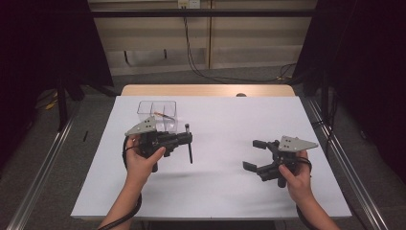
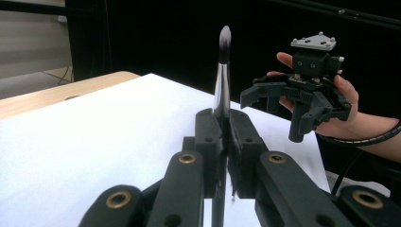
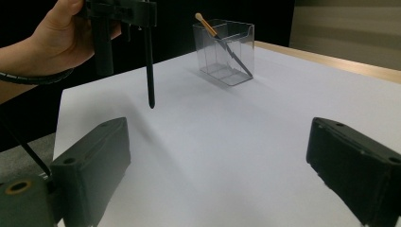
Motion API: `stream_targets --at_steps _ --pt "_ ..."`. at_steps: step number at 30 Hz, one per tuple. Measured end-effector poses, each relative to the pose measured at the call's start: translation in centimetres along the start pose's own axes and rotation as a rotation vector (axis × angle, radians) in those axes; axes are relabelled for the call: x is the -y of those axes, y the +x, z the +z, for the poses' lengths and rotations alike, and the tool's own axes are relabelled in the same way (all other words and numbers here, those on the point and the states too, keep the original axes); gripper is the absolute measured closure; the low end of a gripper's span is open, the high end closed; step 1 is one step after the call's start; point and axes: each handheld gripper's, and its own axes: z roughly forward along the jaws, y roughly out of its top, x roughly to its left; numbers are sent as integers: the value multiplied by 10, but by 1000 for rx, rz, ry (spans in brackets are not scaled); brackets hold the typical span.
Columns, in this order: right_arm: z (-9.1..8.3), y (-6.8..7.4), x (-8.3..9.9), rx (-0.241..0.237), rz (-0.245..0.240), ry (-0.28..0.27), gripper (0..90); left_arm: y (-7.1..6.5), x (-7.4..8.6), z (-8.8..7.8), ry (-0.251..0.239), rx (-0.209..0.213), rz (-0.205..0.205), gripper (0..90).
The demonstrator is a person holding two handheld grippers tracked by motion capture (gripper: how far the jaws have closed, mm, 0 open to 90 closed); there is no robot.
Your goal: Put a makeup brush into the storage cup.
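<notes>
The left hand-held gripper (image 1: 187, 138) clamps a makeup brush (image 2: 222, 80), handle pointing toward 6 o'clock; the right hand-held gripper (image 1: 253, 154) gapes apart.

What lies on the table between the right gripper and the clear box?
Nothing: in the right gripper view, bare white table runs from the open right gripper to the clear box.

The high view looks forward and down on the whole table (image 1: 215, 182) from 6 o'clock. Each gripper view sits low and close behind its own tongs, the two facing each other across the shared white tabletop.
</notes>
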Motion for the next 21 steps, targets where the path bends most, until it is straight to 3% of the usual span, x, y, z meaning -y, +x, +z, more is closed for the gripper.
stream_targets --at_steps 21 --pt "-16 -5 13 23 -4 15 66 3 -1 -6 -12 -20 4 838"
